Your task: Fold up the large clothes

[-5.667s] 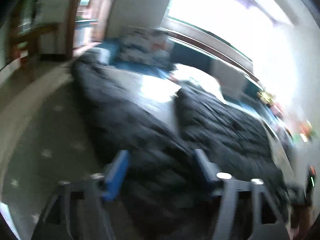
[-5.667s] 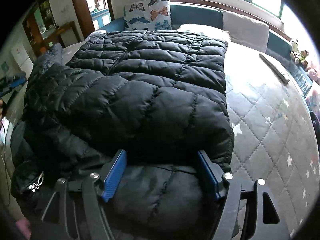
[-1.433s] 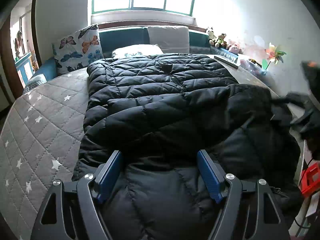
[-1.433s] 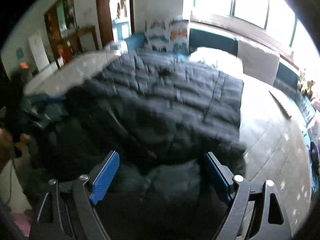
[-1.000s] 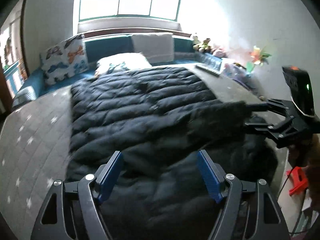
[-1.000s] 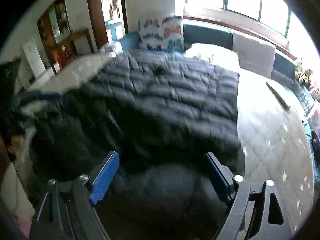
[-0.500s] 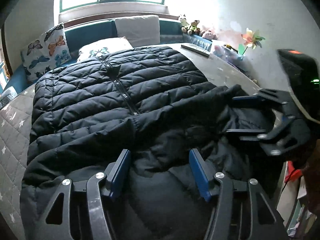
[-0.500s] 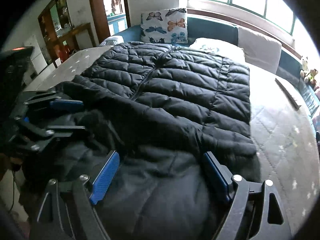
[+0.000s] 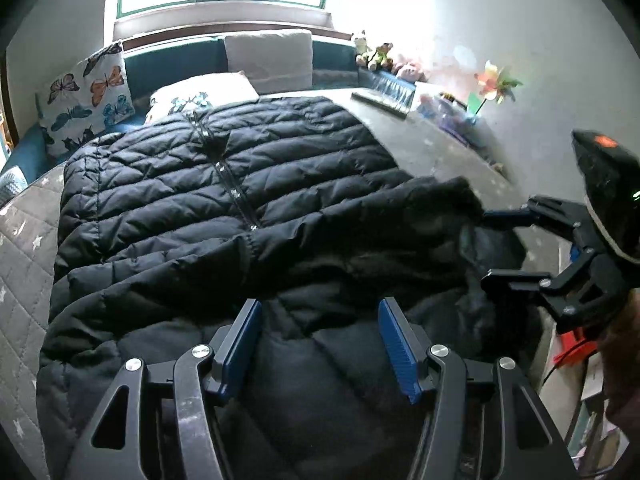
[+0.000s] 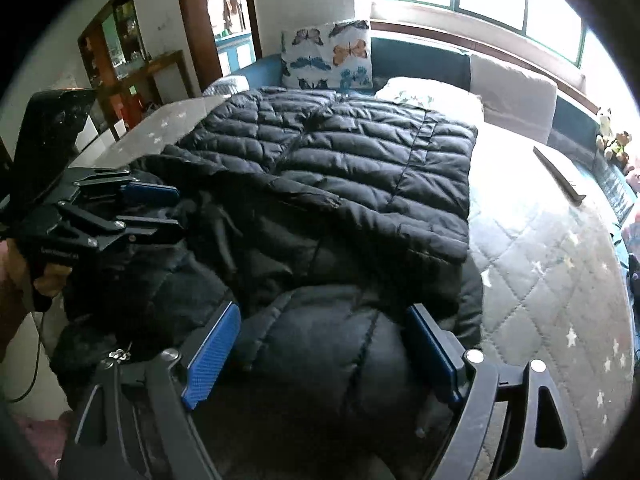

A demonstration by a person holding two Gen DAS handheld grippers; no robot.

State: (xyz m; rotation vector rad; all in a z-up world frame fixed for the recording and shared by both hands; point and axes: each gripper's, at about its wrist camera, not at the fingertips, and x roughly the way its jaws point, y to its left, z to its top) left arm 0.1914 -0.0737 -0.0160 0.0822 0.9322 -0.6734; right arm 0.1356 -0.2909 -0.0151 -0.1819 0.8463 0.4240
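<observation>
A black puffer jacket (image 9: pixel 224 208) lies zipper up on the quilted bed (image 10: pixel 540 260). One sleeve (image 9: pixel 360 232) is laid across its body, cuff toward the right. My left gripper (image 9: pixel 320 340) hovers over the bunched near end of the jacket, jaws partly narrowed. Both blue pads (image 9: pixel 240 344) show fully, with fabric below them and not pinched. From the right wrist view the left gripper (image 10: pixel 168 210) sits at the jacket's left edge. My right gripper (image 10: pixel 324 344) stands wide open over the same near end; the left wrist view shows it (image 9: pixel 500 248) beside the cuff.
A butterfly pillow (image 10: pixel 328 56) and pale cushions lean at the bed's head under the window. A dark flat bar (image 10: pixel 558 176) lies on the quilt's right side. Stuffed toys (image 9: pixel 372 54) line the ledge. A hand (image 10: pixel 44 280) holds the left gripper's handle.
The left jaws have narrowed, and the left gripper has dropped closer to the jacket's near end. The right gripper has come nearer to the sleeve's cuff. The jacket now lies still.
</observation>
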